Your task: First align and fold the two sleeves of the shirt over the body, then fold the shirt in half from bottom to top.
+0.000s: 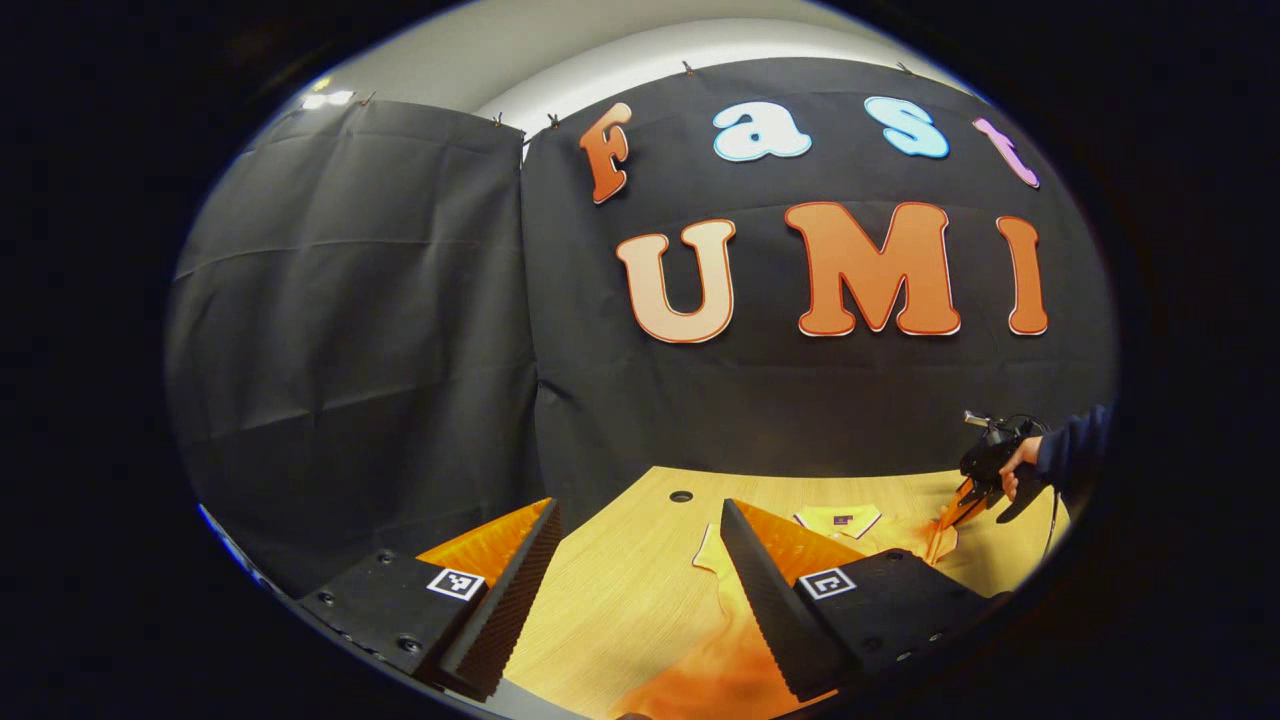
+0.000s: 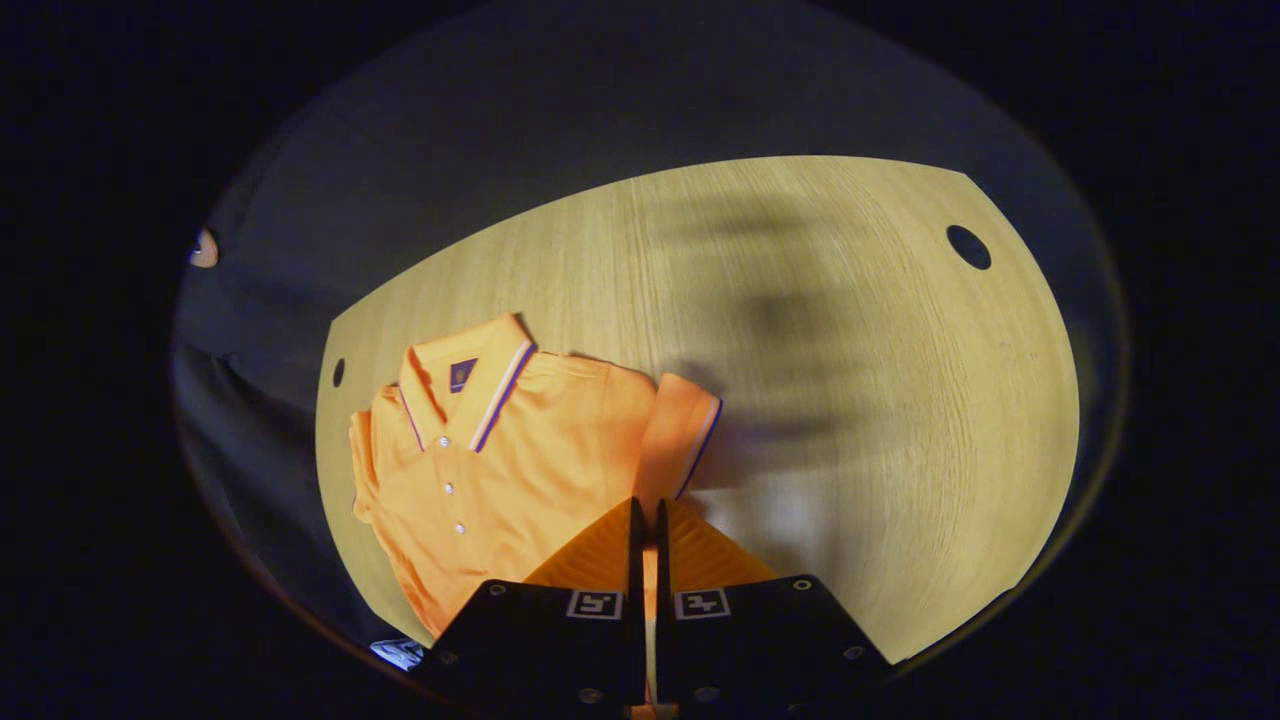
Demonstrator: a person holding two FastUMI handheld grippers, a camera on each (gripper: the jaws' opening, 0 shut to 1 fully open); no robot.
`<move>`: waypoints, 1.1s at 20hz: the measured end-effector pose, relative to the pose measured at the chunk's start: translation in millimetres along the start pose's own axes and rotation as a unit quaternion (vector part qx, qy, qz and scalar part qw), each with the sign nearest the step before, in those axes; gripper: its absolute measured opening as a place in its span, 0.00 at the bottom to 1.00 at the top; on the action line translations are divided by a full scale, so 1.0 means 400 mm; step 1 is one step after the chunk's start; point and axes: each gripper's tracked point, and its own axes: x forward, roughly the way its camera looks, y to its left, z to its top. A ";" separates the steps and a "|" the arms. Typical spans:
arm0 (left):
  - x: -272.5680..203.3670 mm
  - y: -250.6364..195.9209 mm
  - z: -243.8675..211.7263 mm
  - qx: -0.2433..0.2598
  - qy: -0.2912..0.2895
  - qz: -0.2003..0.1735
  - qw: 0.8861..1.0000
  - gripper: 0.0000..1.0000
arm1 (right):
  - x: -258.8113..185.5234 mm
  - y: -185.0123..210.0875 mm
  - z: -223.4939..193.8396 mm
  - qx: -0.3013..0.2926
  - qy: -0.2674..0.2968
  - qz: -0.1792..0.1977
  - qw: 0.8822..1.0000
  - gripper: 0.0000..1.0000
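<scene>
Nearest the lens in the right gripper view, the right gripper (image 2: 645, 520) has its two fingers drawn almost together with a thin strip of orange cloth showing between them; they pinch the shirt's sleeve (image 2: 678, 435), though the exact spot where the pads bite is hidden behind the finger bodies. In the left gripper view the left gripper (image 1: 640, 525) stands with its fingers spread wide and nothing between them, their inner faces ribbed like fine sawteeth, hanging above the table. Biggest of all is the table (image 2: 850, 400), a pale wood-grain top with rounded corners and small round cable holes; a soft blurred shadow lies across its middle. On it lies the orange polo shirt (image 2: 520, 450), smooth knit, spread flat with its collar toward the far edge, the collar and sleeve cuff trimmed in thin dark and white stripes, and small pale buttons down the placket. Its lower hem is cut off behind the right gripper's body. Seen from the left gripper view, the shirt (image 1: 850, 525) is mostly hidden by that gripper's finger, with the near part blurred. Far off there, a hand (image 1: 1018, 462) with a dark sleeve holds the other gripper down at the cloth.
</scene>
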 end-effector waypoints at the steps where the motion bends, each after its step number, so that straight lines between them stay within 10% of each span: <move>1: 0.001 0.001 0.000 0.000 0.000 0.001 1.000 0.98 | -0.003 0.024 -0.002 -0.011 0.002 0.008 1.000 0.05; 7: 0.012 0.010 -0.012 0.002 0.008 0.018 1.000 0.98 | 0.020 0.166 0.003 -0.015 0.006 0.051 0.999 0.05; 11: 0.042 0.010 -0.053 -0.012 0.034 0.027 0.999 0.98 | 0.029 0.207 -0.017 -0.035 0.014 0.077 0.996 0.17; 13: 0.055 0.018 -0.069 -0.024 0.048 0.025 0.998 0.99 | 0.019 0.201 -0.022 -0.058 0.004 0.074 0.996 0.39; 17: 0.132 -0.028 -0.103 -0.063 0.093 -0.023 0.993 0.98 | -0.056 0.185 -0.012 -0.081 -0.047 0.072 0.993 0.74; 22: 0.308 -0.137 -0.165 -0.091 0.159 -0.121 0.976 0.98 | -0.176 0.144 -0.024 -0.058 -0.117 0.064 0.989 0.80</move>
